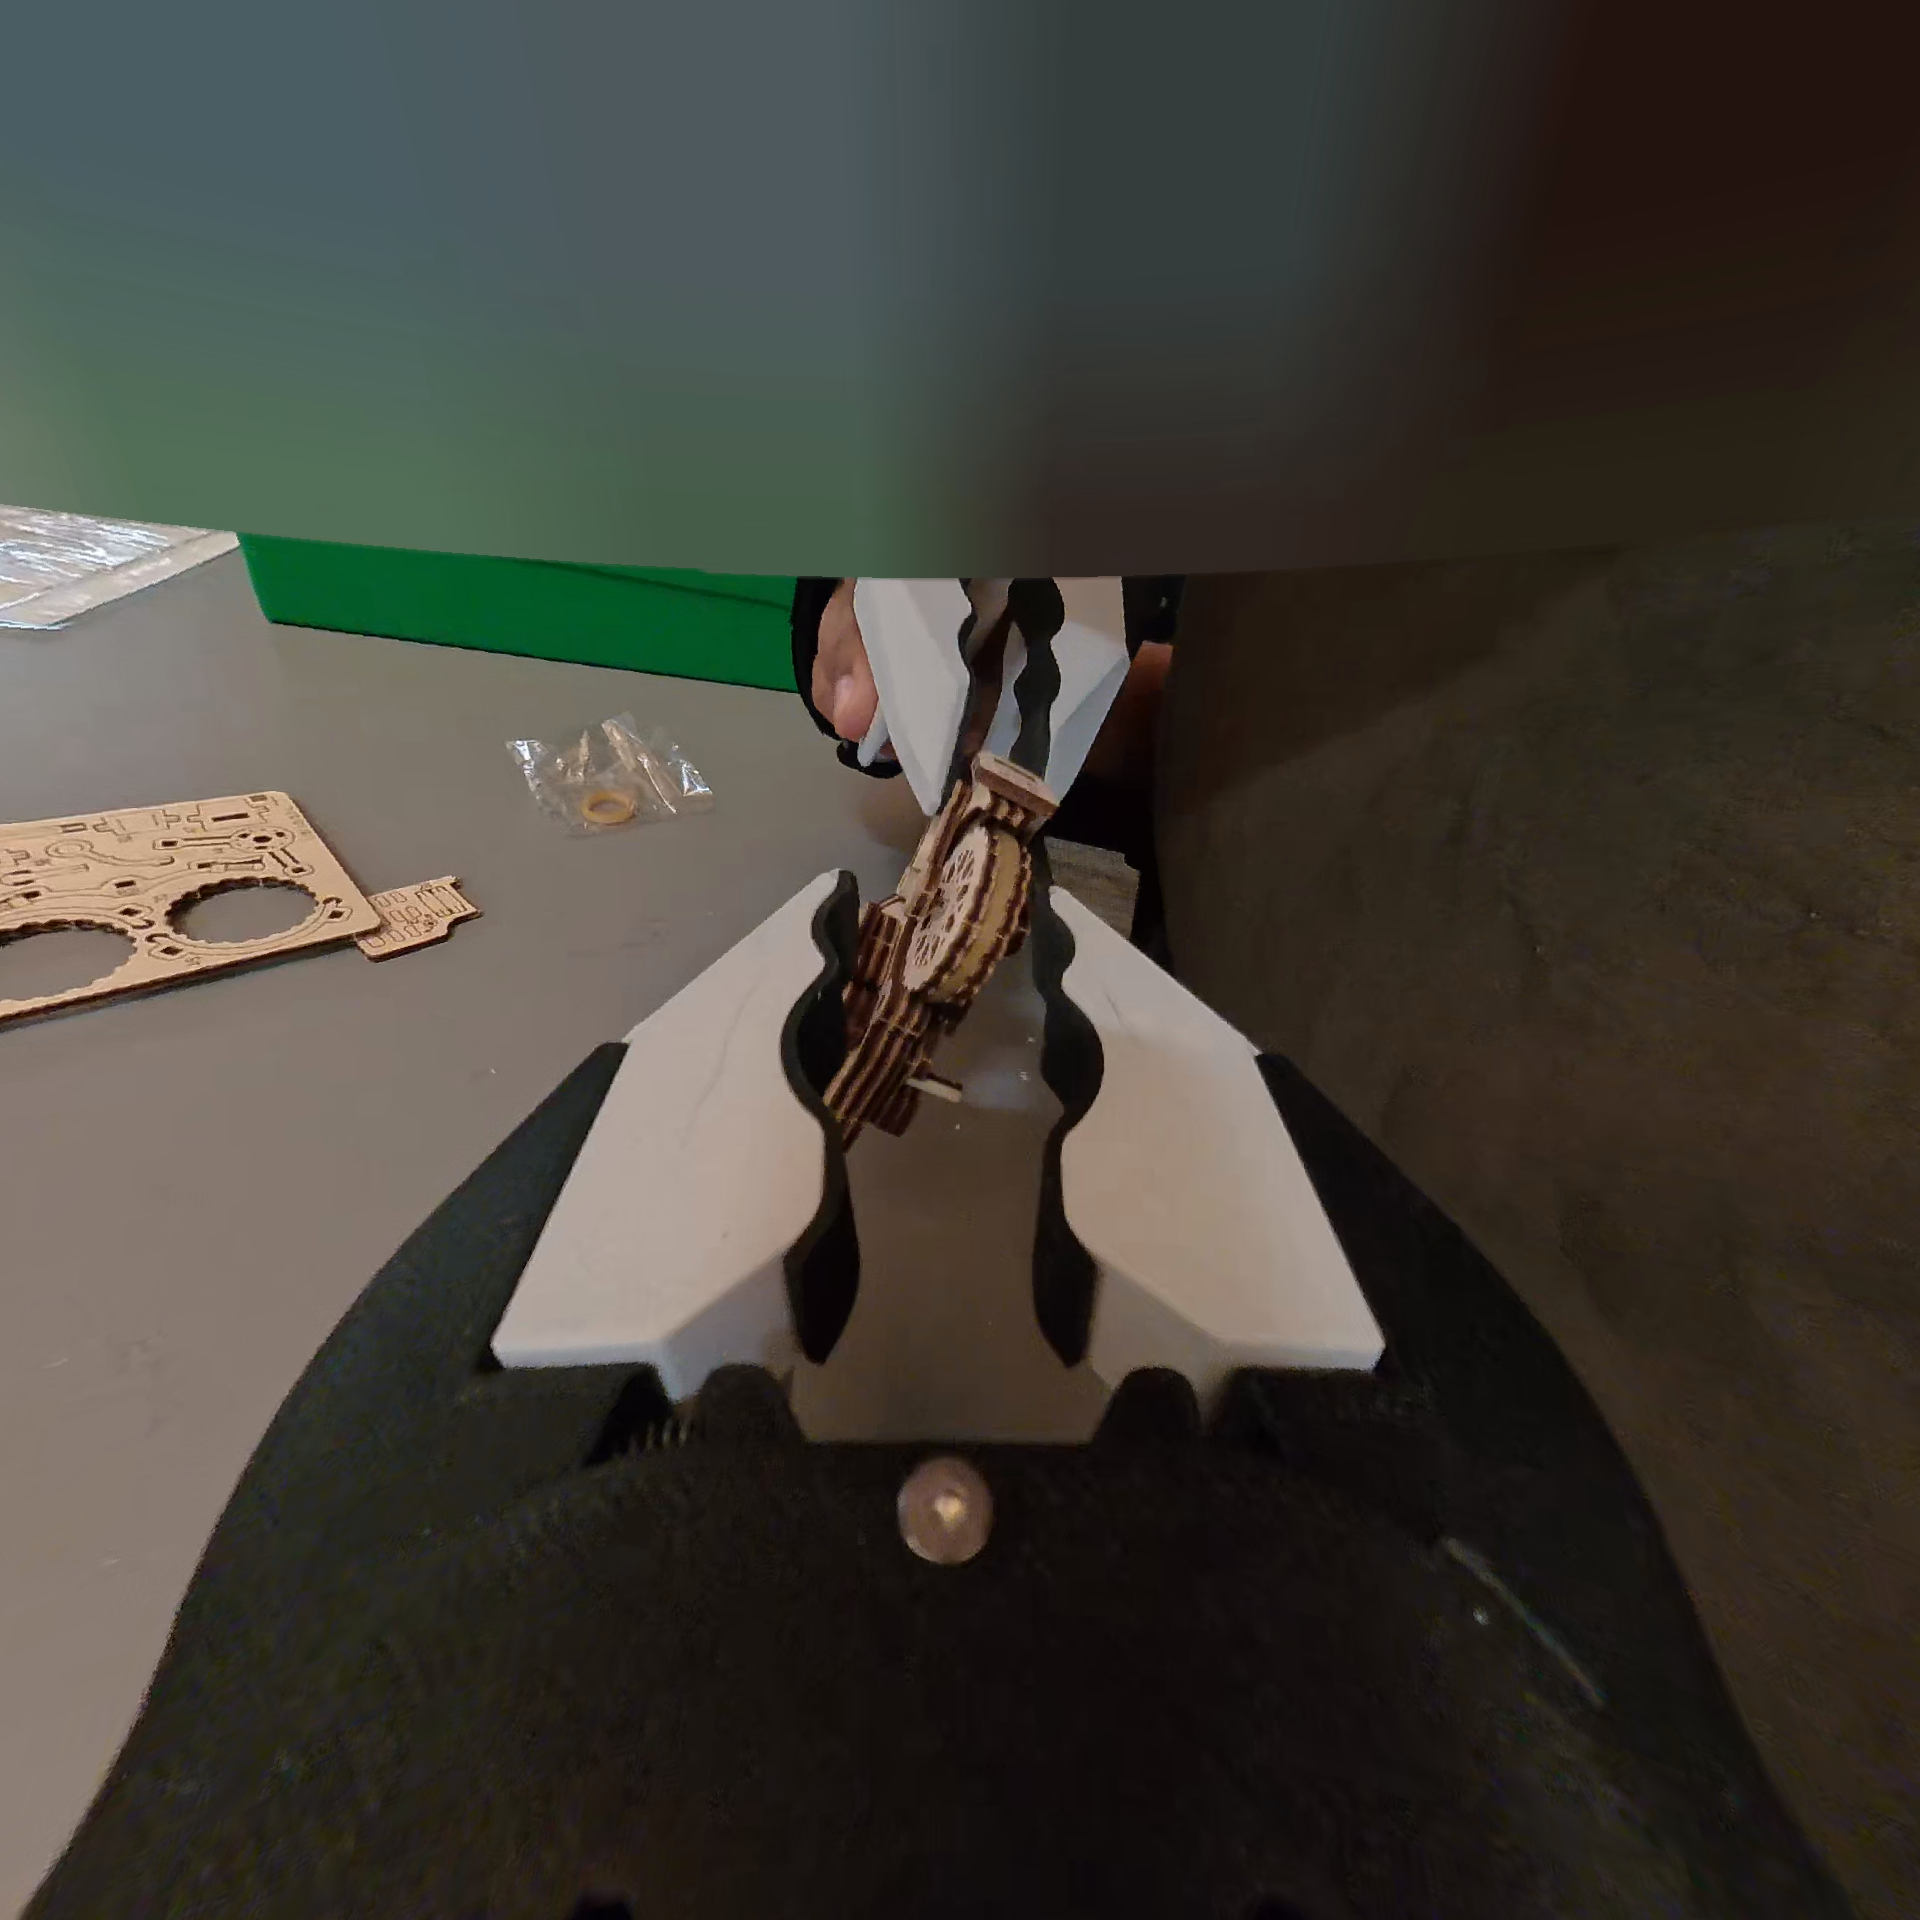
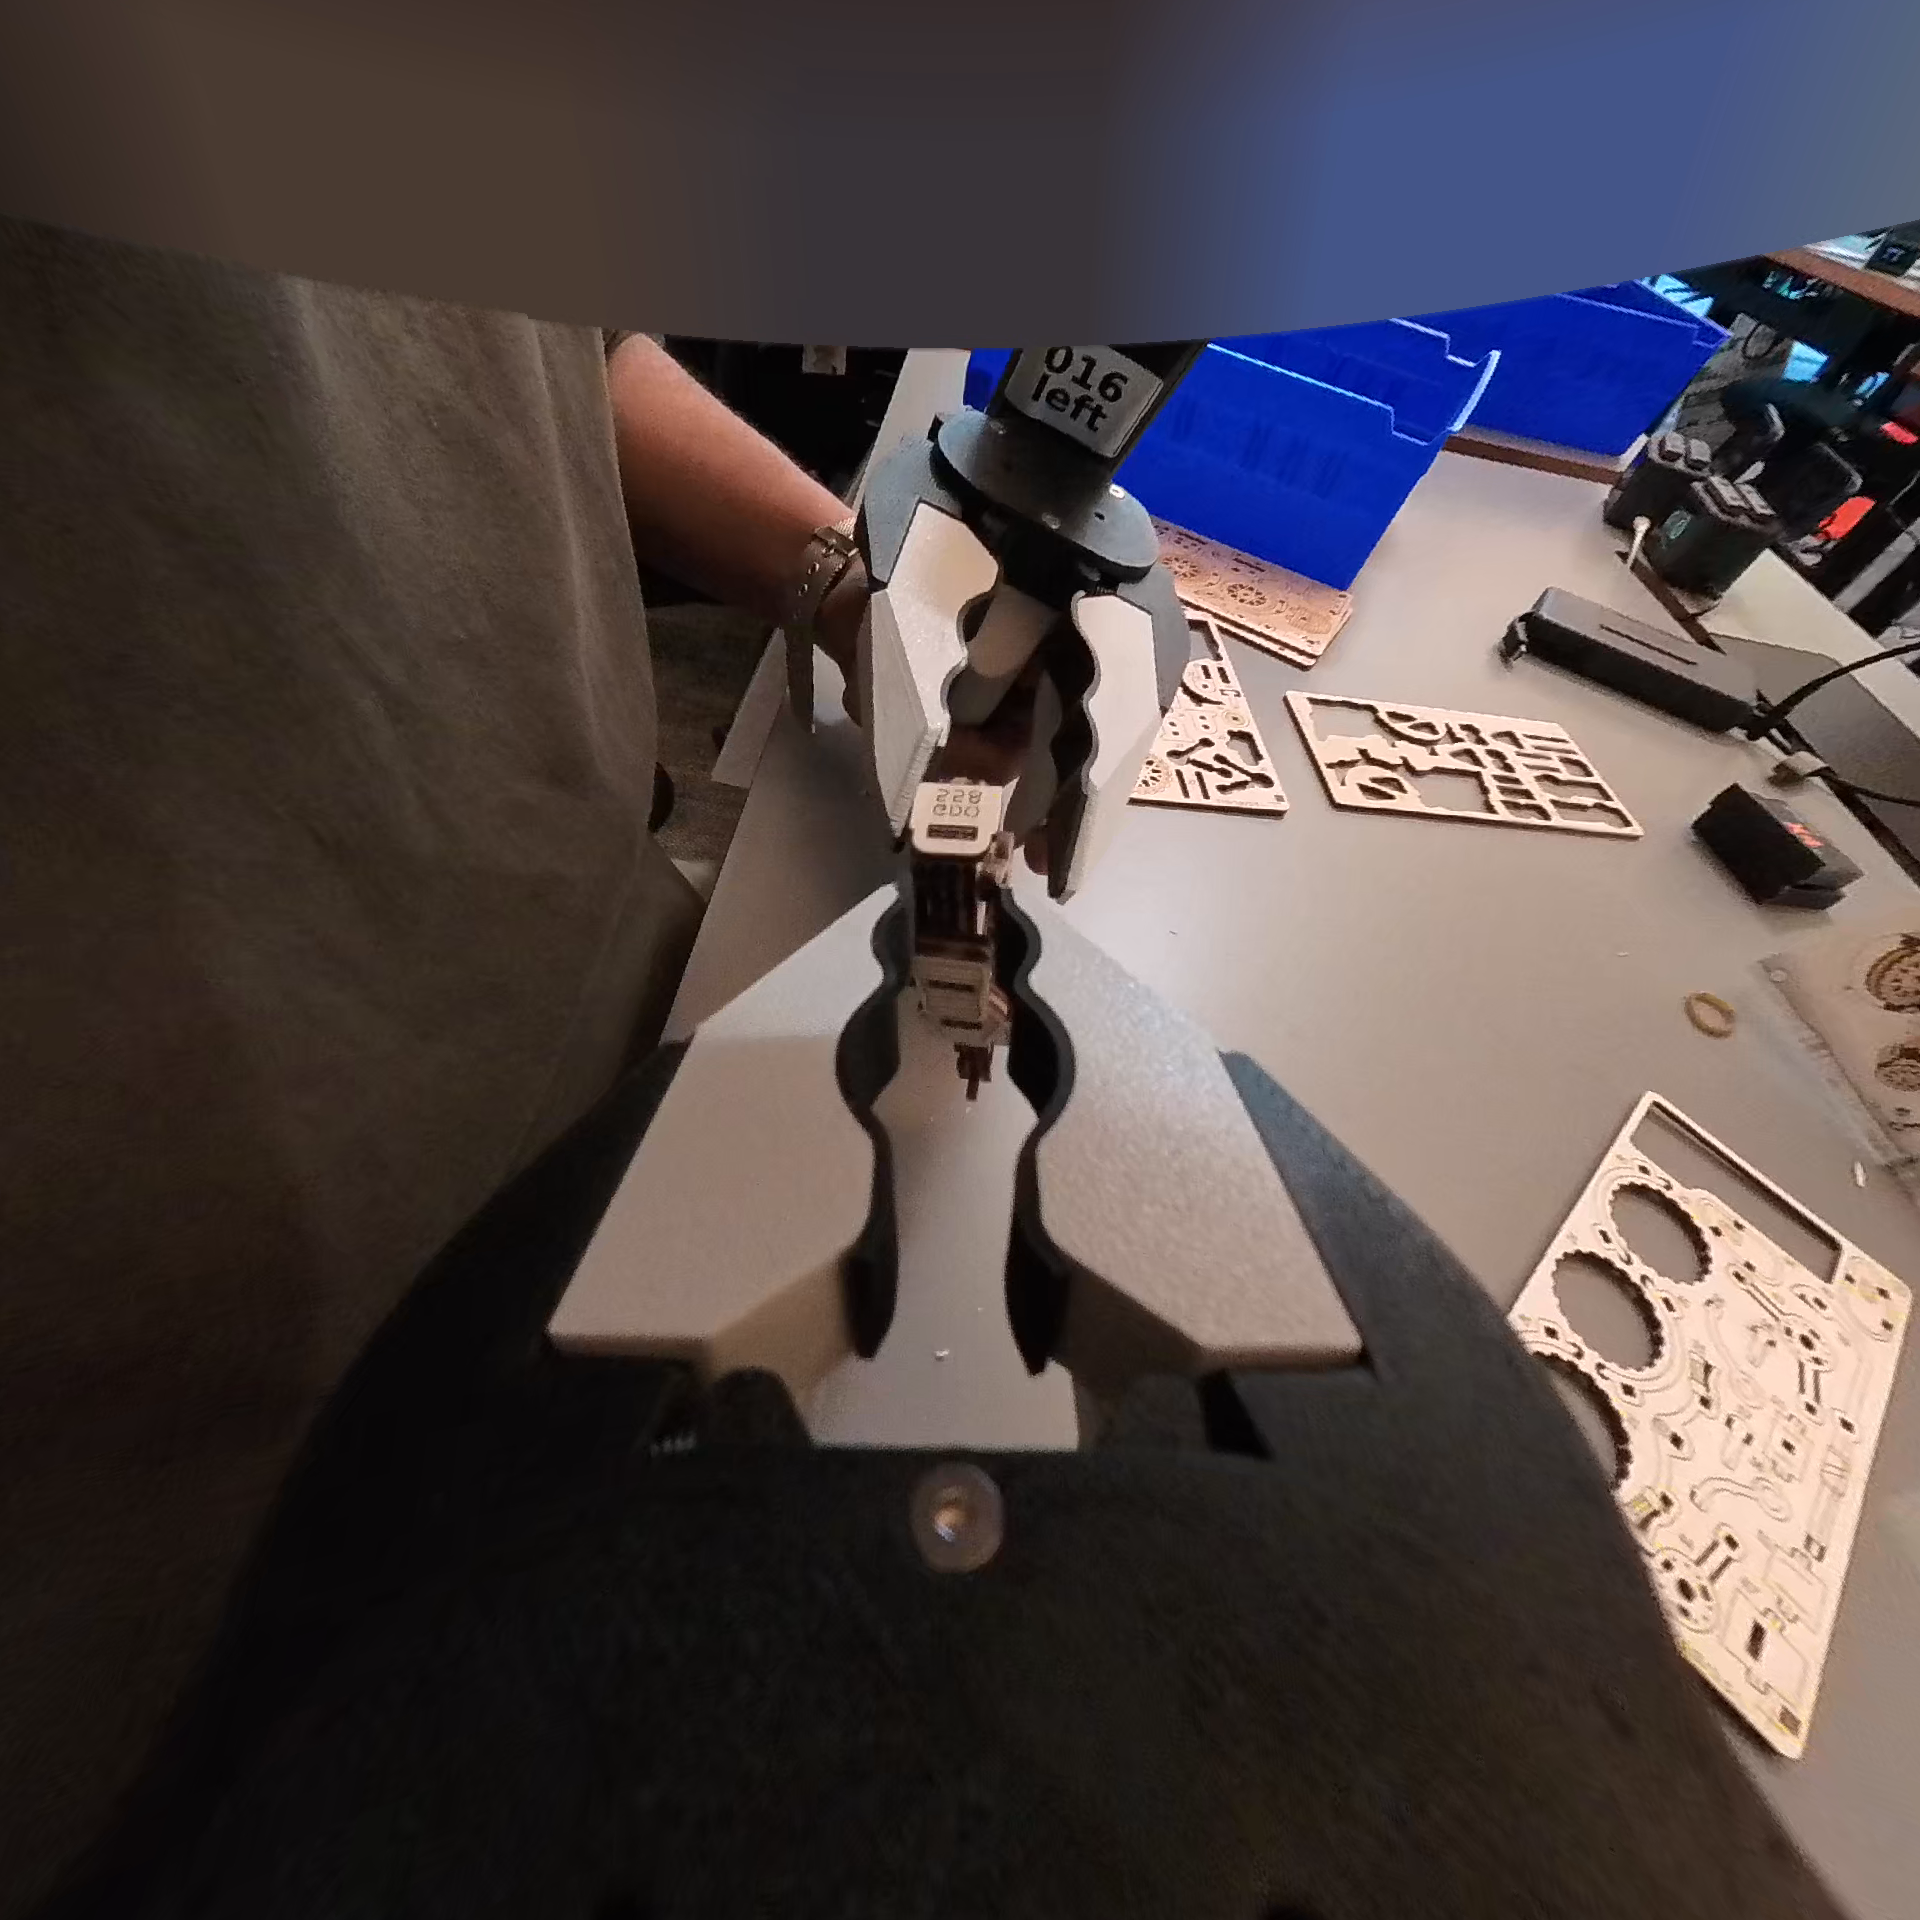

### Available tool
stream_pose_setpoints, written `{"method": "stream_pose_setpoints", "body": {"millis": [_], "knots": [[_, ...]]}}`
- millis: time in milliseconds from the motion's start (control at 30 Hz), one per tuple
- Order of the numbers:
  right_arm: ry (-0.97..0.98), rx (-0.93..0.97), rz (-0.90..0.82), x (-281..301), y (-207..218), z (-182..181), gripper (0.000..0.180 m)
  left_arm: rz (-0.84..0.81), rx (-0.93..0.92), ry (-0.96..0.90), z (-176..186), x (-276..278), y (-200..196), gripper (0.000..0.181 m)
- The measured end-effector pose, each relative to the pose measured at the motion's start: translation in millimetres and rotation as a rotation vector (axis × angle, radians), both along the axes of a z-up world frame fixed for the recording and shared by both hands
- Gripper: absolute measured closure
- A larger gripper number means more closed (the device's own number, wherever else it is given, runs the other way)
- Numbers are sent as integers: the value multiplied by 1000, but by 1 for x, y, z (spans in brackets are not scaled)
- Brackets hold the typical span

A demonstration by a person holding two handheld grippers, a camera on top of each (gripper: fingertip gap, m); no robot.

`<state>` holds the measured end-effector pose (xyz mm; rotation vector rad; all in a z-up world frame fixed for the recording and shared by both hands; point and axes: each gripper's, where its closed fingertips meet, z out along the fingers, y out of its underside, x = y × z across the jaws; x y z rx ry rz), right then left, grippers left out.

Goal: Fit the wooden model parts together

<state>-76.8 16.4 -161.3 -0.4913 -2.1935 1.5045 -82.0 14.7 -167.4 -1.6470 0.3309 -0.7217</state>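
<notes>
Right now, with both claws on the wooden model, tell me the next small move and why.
Probably hold the left claw steady and ease the right claw inward, pressing the parts together. Both claws grip the same wooden model from opposite ends, lifted above the grey table, so the parts seem lined up. Whether the joint is fully seated cannot be told.

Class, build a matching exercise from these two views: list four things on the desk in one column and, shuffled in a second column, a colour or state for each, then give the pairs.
Things:
1. storage bin
2. wooden model
3. small plastic bag
4. punched-out wooden sheet

States:
A. lying flat with round holes in it
B. blue, at the far edge of the desk
C. clear, with a tan ring inside
D. held off the desk between both tools

Pairs: 1-B, 2-D, 3-C, 4-A
</notes>
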Motion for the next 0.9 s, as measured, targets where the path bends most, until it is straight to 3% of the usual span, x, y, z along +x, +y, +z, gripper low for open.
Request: {"method": "stream_pose_setpoints", "body": {"millis": [467,900], "knots": [[-66,-90,-23,-5,8,1,167,16,-5,-12,0,-4,1,151],[-258,-304,-7,-9,12,3,167,37,-47,-29,-6,-7,5,155]]}}
